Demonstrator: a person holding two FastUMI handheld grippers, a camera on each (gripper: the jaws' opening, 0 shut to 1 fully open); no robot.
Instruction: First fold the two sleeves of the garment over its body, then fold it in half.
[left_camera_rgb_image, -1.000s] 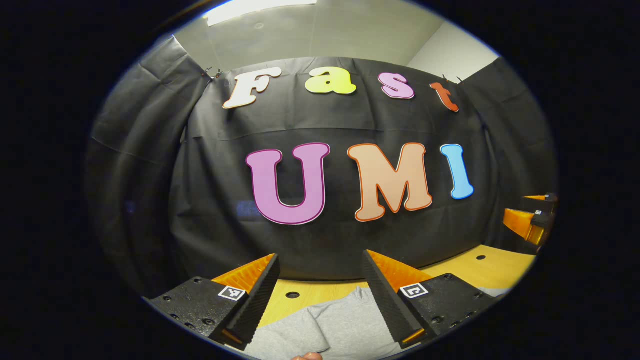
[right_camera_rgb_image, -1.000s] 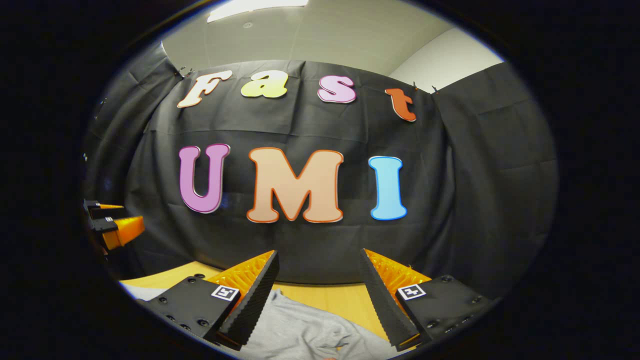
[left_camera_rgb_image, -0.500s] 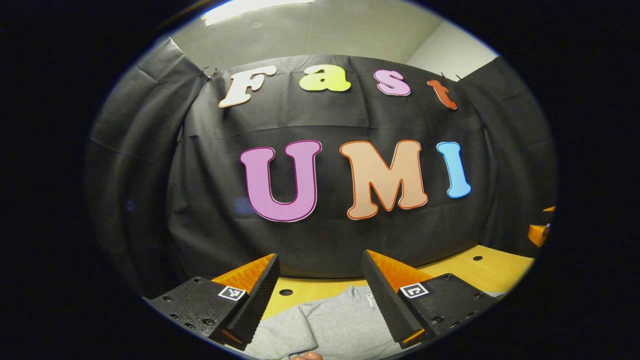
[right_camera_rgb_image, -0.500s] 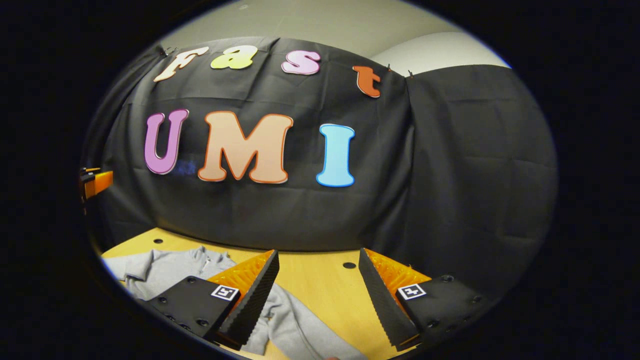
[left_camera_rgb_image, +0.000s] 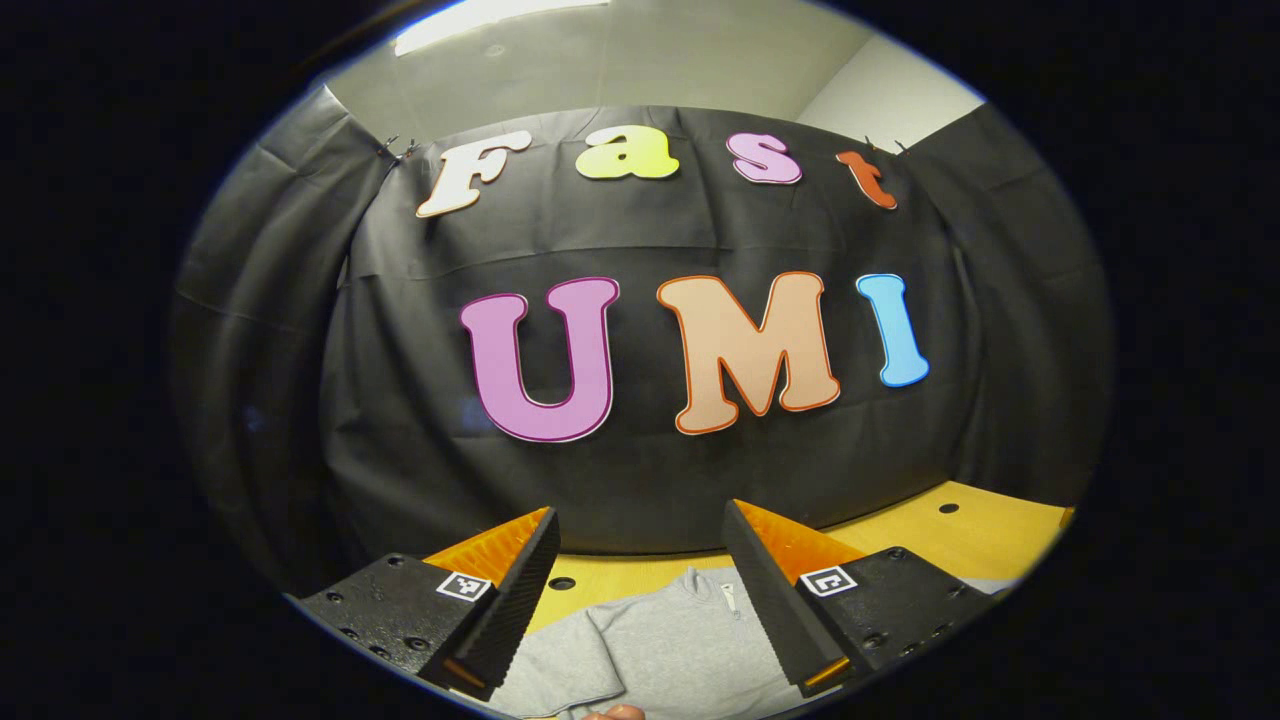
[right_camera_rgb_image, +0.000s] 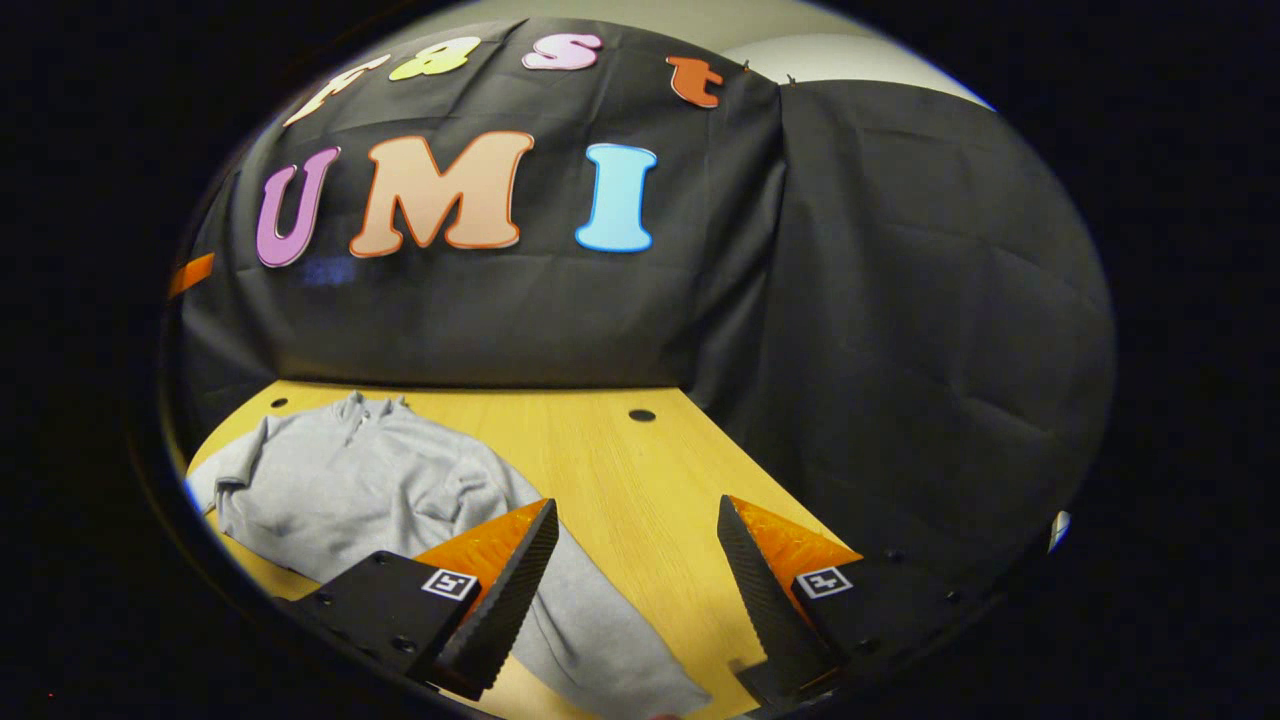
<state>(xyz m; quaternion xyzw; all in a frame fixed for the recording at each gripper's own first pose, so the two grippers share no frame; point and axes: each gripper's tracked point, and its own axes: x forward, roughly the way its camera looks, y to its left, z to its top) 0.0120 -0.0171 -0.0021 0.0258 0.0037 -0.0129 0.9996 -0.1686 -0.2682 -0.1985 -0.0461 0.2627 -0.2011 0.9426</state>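
Looking along my right gripper (right_camera_rgb_image: 637, 590), I see the grey garment (right_camera_rgb_image: 350, 485) lying on the wooden table (right_camera_rgb_image: 620, 465), one sleeve (right_camera_rgb_image: 590, 640) stretched out from the body and passing between the fingers, which stand wide apart and hold nothing. The other sleeve looks folded over the body, though I can't be sure. My left gripper (left_camera_rgb_image: 640, 590) hangs above the collar end, jaws likewise spread and empty. I judge the outstretched sleeve and the half-fold remain undone.
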